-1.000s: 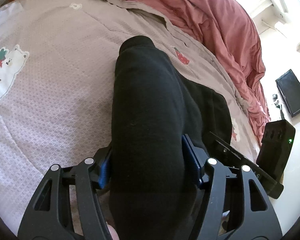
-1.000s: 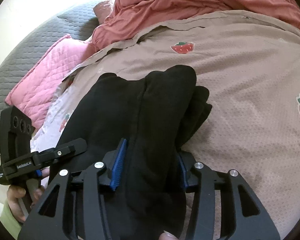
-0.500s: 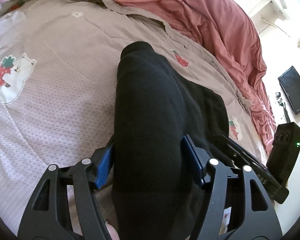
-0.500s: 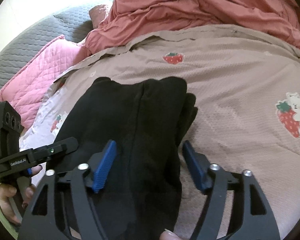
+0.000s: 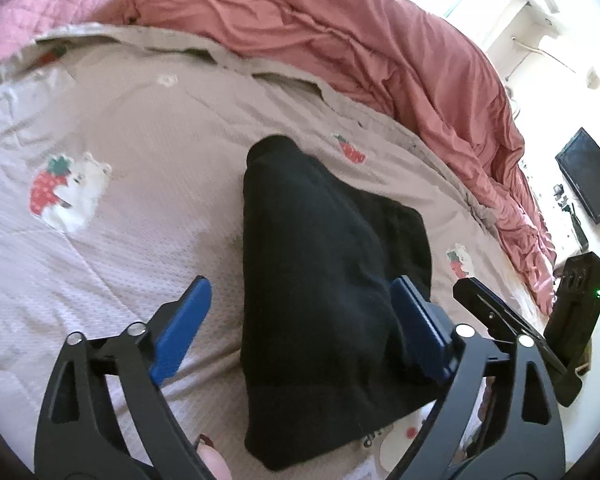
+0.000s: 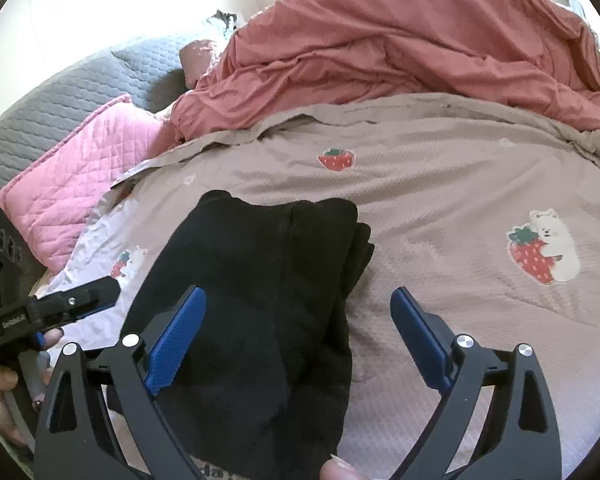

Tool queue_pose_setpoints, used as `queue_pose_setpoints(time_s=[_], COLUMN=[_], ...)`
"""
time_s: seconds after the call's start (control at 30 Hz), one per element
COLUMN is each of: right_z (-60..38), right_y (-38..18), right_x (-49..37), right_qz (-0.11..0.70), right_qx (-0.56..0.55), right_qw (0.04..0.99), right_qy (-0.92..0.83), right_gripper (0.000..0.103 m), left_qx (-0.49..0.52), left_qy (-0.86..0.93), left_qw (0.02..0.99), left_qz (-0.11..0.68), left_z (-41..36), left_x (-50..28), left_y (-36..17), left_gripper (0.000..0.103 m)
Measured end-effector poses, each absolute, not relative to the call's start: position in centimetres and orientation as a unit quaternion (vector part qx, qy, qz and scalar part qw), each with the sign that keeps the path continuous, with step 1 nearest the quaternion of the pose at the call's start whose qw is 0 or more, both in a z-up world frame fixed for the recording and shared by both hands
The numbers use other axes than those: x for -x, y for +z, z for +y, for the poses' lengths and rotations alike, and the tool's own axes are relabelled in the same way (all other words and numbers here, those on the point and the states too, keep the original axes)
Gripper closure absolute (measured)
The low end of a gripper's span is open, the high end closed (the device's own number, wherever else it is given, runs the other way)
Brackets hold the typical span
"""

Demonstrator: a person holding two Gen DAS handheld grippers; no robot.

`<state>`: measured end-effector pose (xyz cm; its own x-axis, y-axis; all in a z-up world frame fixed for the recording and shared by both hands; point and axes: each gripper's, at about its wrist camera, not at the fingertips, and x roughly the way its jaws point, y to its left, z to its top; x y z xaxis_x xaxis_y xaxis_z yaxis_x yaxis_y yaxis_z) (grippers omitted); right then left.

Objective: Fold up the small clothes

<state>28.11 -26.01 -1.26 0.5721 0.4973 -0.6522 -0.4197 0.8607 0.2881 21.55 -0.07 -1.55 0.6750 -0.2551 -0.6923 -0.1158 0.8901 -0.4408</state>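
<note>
A rumpled red duvet lies behind a beige strawberry-print bedspread, with a pink quilted pillow beside it.

Left gripper angled down over the garment, jaws opening, pads clear of it, right gripper likewise above the garment, jaws opening, pads apart

A home bedroom: a bed spread with a taupe strawberry-print coverlet, a rumpled red duvet, a pink quilted pillow, a grey padded headboard, and a dark wall-side screen.
</note>
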Motion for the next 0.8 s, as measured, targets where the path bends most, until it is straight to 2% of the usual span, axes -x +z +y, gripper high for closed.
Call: queue_pose_setpoints(time_s=[0.07, 0.17, 0.2, 0.5, 0.8], right_z=[-26.3, -26.7, -26.9, -28.9, -30.3], right_y=[-0.7, 0.0, 0.4, 2.4, 0.3], right_x=[-27.4, -26.3, -25.8, -20.2, -16.5], right_qz=[0.375, 0.362, 0.355, 0.302, 0.330], right_qx=[-0.048, -0.045, -0.045, -0.038, -0.014], right_qw=[0.889, 0.895, 0.898, 0.918, 0.918], right_qy=[0.258, 0.255, 0.257, 0.255, 0.220], right_gripper=[0.010, 0.009, 0.004, 0.005, 0.005], left_qx=[0.223, 0.214, 0.210, 0.152, 0.134], left_qy=[-0.034, -0.025, -0.021, 0.010, 0.020], left_qw=[0.892, 0.899, 0.902, 0.923, 0.917], left_qz=[0.393, 0.381, 0.377, 0.354, 0.374], left_z=[-0.1, -0.4, -0.6, -2.6, -4.3], left_x=[-20.7, -19.4, -19.0, -14.1, -10.5], left_y=[-0.7, 0.3, 0.6, 1.5, -0.6], left_gripper=[0.010, 0.010, 0.010, 0.010, 0.010])
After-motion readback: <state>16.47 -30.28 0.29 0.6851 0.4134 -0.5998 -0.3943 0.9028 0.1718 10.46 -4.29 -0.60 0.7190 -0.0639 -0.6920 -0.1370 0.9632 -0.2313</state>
